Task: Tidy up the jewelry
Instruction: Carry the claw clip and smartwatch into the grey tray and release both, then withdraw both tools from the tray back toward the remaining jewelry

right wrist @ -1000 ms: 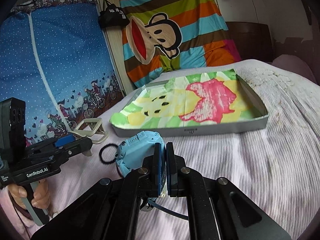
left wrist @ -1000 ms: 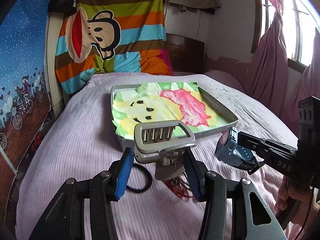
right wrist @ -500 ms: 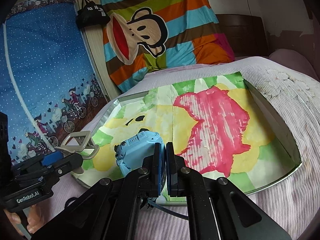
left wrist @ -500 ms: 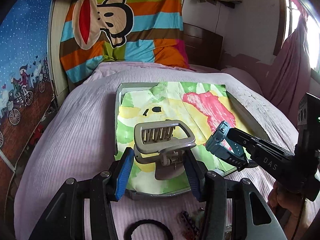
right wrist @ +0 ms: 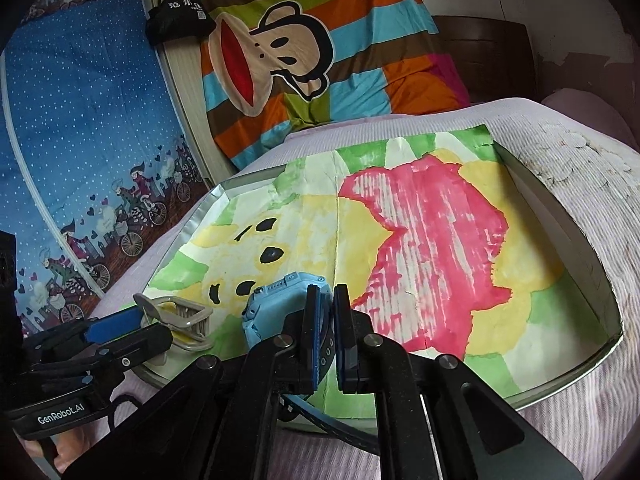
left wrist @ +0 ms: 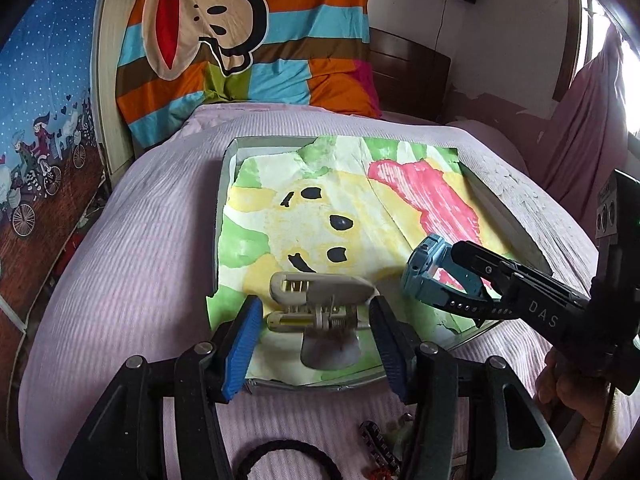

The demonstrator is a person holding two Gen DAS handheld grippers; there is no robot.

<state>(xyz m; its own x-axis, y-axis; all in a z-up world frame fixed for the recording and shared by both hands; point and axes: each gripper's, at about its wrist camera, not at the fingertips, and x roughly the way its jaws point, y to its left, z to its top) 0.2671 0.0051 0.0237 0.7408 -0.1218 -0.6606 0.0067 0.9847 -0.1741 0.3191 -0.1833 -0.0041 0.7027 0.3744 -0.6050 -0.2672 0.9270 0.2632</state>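
Left wrist view: the left gripper is hanging over the near edge of a tray on a pink bedspread, its jaws having just been opening, spread either side of a beige hair clip that is lying on the tray's painted paper, pads clear of it. Beside it, the right gripper is pinching the strap of a blue watch, holding it just above the paper. A black hair tie is lying on the bedspread nearby.
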